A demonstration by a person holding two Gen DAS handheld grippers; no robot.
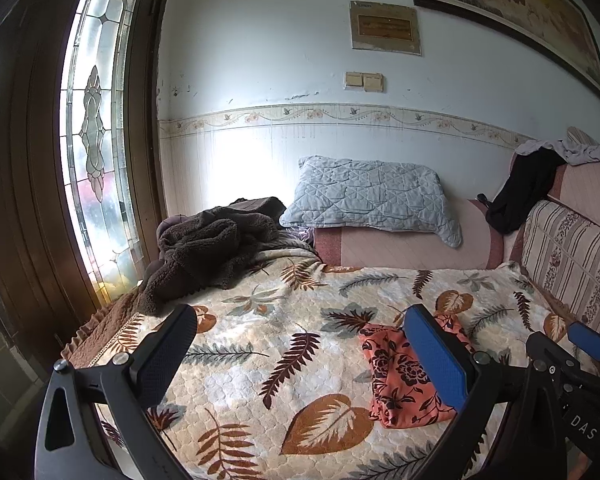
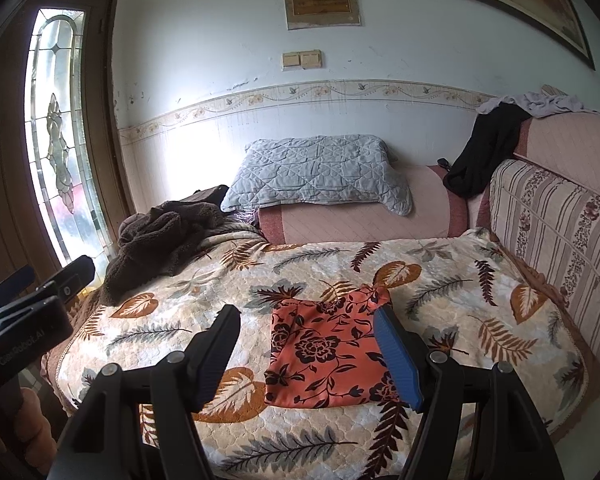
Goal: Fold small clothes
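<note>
Orange floral fabric, the small garment (image 2: 328, 344), lies flat on the leaf-print blanket (image 2: 440, 280) that covers the sofa seat, already brought into a neat, roughly square shape with one corner bunched at its far right. That tidy outline suggests the folding is well along or finished, though whether another fold is wanted cannot be read from the pictures. The right gripper (image 2: 308, 344) hangs above the near part of the cloth with its fingers wide apart, one black and one blue-padded, holding nothing; the garment shows between them without being touched. The left gripper (image 1: 300, 354) hovers over bare blanket to the left of the garment, its fingers likewise spread and empty, with the orange cloth (image 1: 400, 380) partly hidden behind its blue finger. No basket, box or other container is in view, so nothing shows where a folded piece would be put. Other textiles sit well apart from the work: a brown fleece heap (image 2: 160, 236) at the far left of the seat, a quilted grey pillow (image 2: 320, 176) on the armrest, and dark and pale clothes (image 2: 484, 152) draped over the backrest. None of these looks folded.
</note>
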